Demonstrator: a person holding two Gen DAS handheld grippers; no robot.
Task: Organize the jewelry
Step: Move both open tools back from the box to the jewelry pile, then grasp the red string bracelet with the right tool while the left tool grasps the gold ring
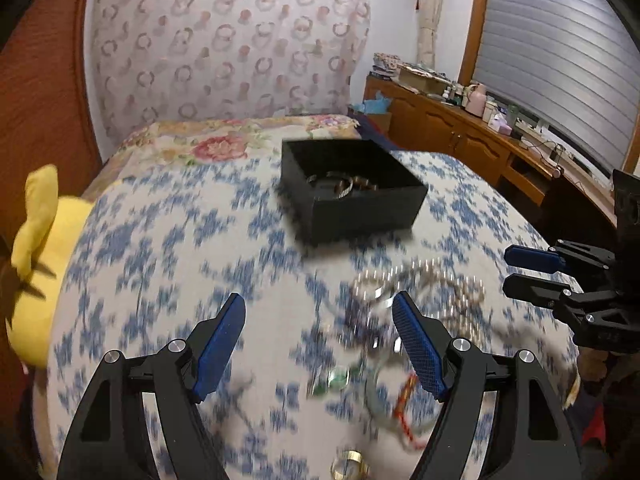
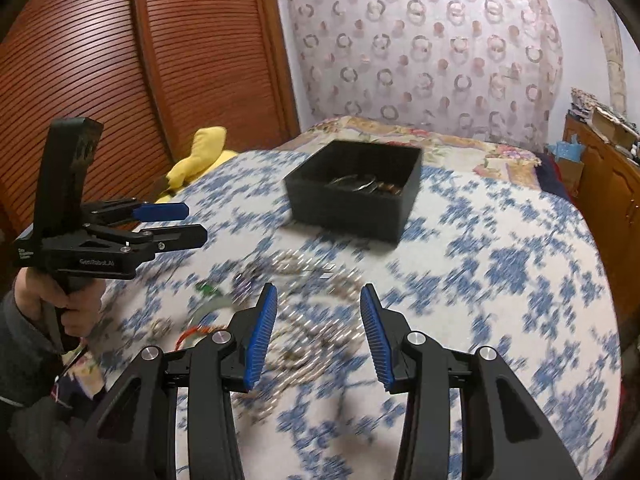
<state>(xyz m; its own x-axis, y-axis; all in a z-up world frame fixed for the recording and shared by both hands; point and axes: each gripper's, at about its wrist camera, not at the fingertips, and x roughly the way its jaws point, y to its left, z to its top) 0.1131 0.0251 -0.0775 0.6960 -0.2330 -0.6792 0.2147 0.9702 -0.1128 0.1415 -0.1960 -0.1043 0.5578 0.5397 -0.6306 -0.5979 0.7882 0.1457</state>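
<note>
Both grippers, left (image 1: 318, 316) and right (image 2: 318, 308), hold nothing, jaws apart. On the bed (image 2: 500, 280), the tangled beads (image 2: 308, 344) could drag neighbouring pieces when lifted toward the box (image 2: 352, 204).

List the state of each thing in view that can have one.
Black box: lidless, on the bed, a few pieces inside.
Loose jewelry: heaped on the bedspread, outside the box; blurred.
Gold ring: lying apart, nearest the camera.
Left gripper: fingers open, empty.
Right gripper: fingers open, empty.
</note>
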